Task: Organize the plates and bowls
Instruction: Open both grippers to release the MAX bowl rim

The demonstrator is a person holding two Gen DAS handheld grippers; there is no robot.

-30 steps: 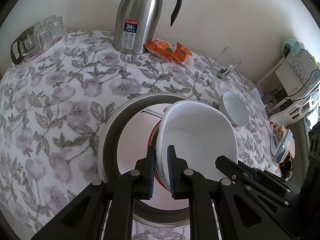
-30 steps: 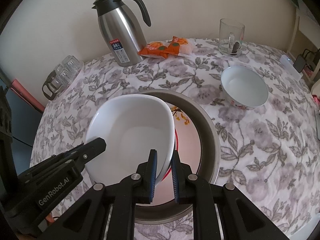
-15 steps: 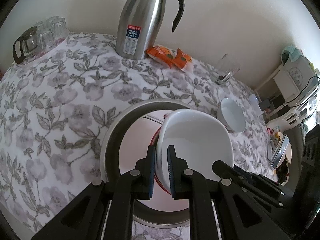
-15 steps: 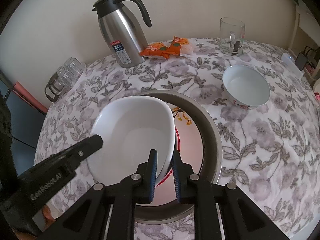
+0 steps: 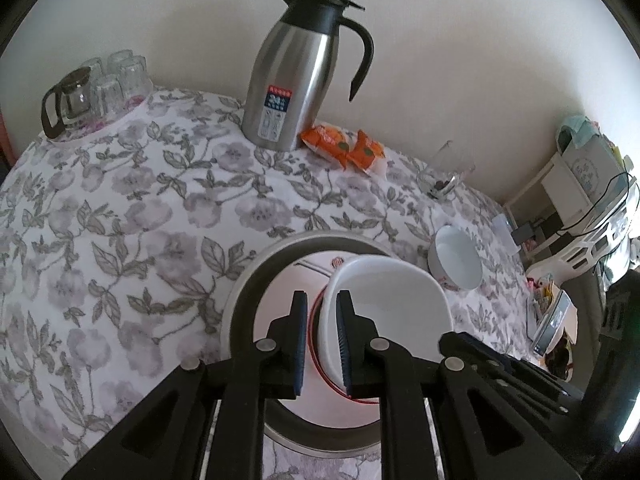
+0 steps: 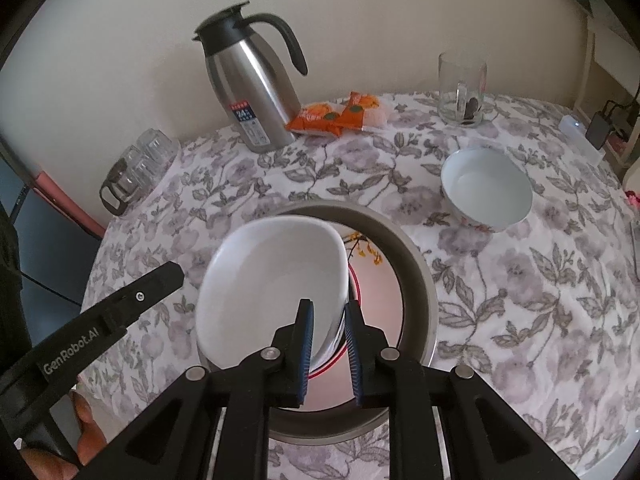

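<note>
Left gripper opening — right gripper pinches white bowl (rim).

Home dining spot: floral tablecloth, steel thermos, glasses.

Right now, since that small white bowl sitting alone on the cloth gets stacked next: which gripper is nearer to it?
Right. The right gripper grips the large bowl's rim on the side facing the small bowl; the left gripper, jaws opening, straddles the far rim.
</note>
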